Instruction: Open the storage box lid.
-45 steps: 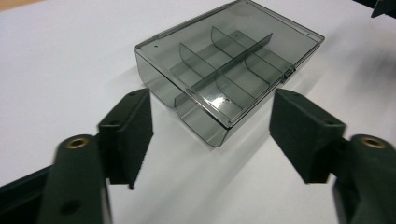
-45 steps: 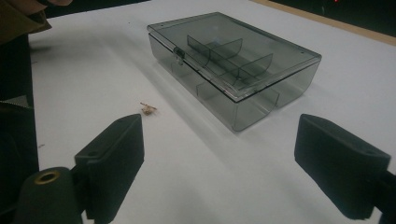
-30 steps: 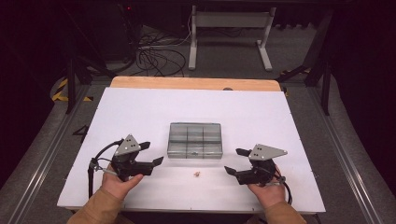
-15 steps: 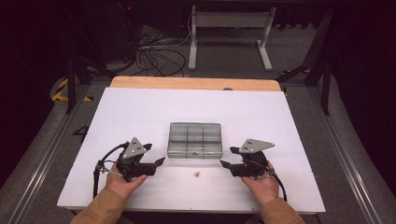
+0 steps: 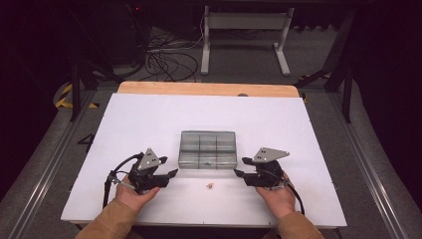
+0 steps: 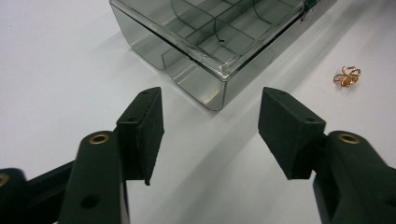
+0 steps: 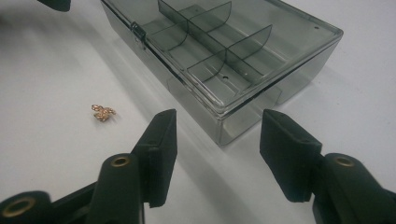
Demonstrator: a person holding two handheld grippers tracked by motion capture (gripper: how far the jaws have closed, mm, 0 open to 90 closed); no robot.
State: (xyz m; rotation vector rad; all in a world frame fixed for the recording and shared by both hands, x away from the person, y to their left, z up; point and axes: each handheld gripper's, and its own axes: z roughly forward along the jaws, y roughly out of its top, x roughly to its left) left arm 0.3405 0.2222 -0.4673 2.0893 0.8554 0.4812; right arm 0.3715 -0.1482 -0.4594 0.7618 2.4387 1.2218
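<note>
White table [image 5: 149, 119]: lidded box [image 5: 207, 149] between 2 closing, empty grippers; trinket [image 5: 209, 186], maybe earring.

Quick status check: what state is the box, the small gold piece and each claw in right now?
Box: lid shut, latch closed, compartments look empty, flat on the table.
Gold piece: loose on the table in front of the box, untouched.
Left claw: open, just been closing, nothing between the jaws, aimed at the box's corner.
Right claw: open, just been closing, nothing between the jaws, aimed at the box's other near corner.
</note>
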